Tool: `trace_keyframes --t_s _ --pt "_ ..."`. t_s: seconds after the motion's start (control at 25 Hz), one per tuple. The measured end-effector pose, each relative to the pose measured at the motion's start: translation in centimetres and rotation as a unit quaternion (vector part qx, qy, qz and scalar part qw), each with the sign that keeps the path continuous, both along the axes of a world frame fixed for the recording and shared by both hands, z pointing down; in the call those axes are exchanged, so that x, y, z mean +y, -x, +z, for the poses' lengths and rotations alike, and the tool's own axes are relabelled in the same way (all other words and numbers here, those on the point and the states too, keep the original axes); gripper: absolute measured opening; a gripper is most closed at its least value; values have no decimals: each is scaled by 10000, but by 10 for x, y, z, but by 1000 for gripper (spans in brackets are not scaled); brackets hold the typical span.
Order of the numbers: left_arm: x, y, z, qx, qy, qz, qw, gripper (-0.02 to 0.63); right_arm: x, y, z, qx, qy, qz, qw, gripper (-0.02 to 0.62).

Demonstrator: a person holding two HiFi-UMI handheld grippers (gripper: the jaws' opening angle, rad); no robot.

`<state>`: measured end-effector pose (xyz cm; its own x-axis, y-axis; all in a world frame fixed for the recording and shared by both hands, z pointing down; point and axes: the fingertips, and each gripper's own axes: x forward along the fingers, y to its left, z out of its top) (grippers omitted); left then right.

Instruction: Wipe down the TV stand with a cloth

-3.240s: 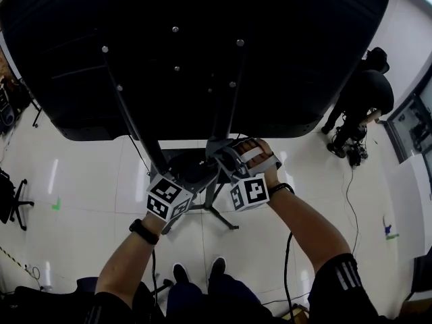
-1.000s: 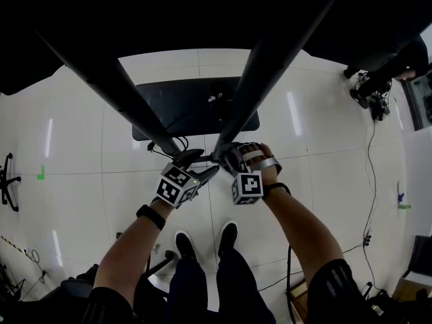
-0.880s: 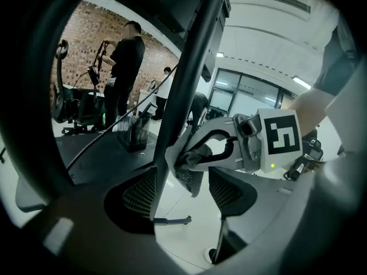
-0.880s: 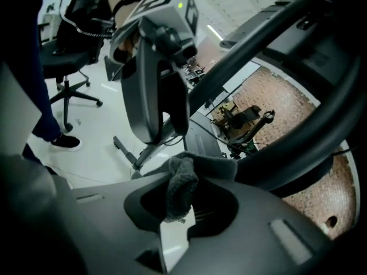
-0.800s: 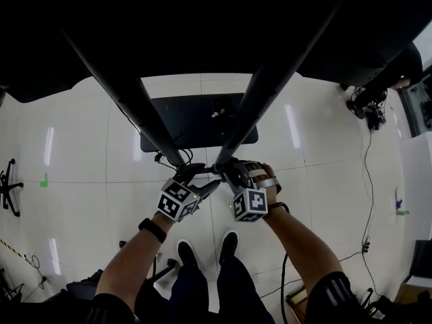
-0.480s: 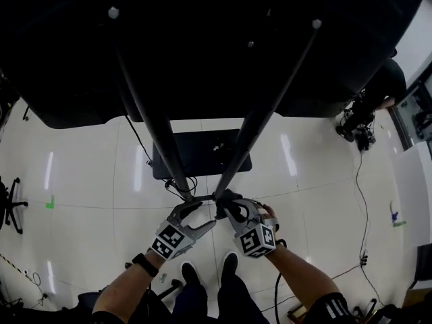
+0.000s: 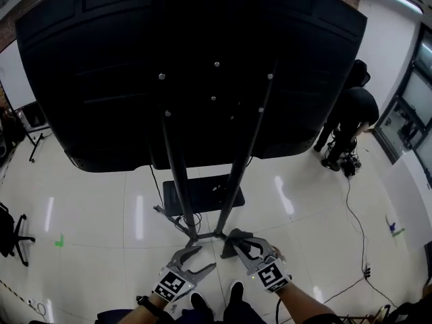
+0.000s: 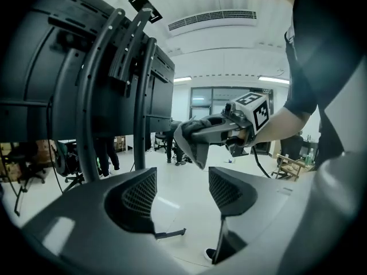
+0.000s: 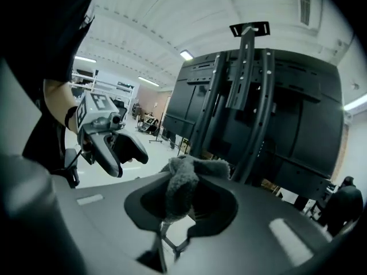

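- The room had a glossy white tiled floor [image 7: 88, 214], with a person in dark clothes [image 7: 347, 120] working well away at 2 o'clock.
- The black metal TV stand [image 7: 177, 181] rose at 12 o'clock from me, its two slim poles carrying the large black screen [image 7: 189, 66] above a flat dark base plate [image 7: 202, 194].
- My right gripper [image 7: 248, 247] was clamped on the fluffy grey cloth [image 9: 182, 183], which bulged out between its jaws.
- The cloth sat low, just beside the foot of the poles; I could not tell whether it touched them.
- My left gripper [image 8: 182, 191] hung at 9 o'clock of the right one, jaws spread wide around nothing.
- No surface showed streaks or a dust line, so I could not judge what was already wiped. I reckoned the poles, the bracket and the base plate remained to be done.
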<state>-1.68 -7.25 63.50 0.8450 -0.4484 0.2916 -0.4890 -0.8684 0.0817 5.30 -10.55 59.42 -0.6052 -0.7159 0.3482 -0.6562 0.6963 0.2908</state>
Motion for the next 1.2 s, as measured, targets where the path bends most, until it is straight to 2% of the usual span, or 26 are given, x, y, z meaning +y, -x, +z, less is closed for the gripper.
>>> trace_keyframes --t_s 0.16,0.28,0.56,0.76,0.88,1.2 --pt "21 12 -29 251 52 -206 9995 307 26 -10 -32 -695 103 350 9969 54" --pt "35 18 -49 339 -26 -309 9989 307 46 -15 -44 -953 213 431 9943 54" --pt "71 8 -82 306 -355 -554 9974 307 91 -25 -41 -1087 457 117 9930 54" --pt "99 -12 -95 537 -366 -941 9934 307 119 -38 -56 -1311 494 -242 9898 54" --pt "119 -24 -96 553 -349 -1155 9911 307 141 -52 -61 -1166 363 -431 9916 54" --pt "165 -34 -103 563 -373 -1499 9864 304 183 -76 -66 -1534 578 -591 9847 52"
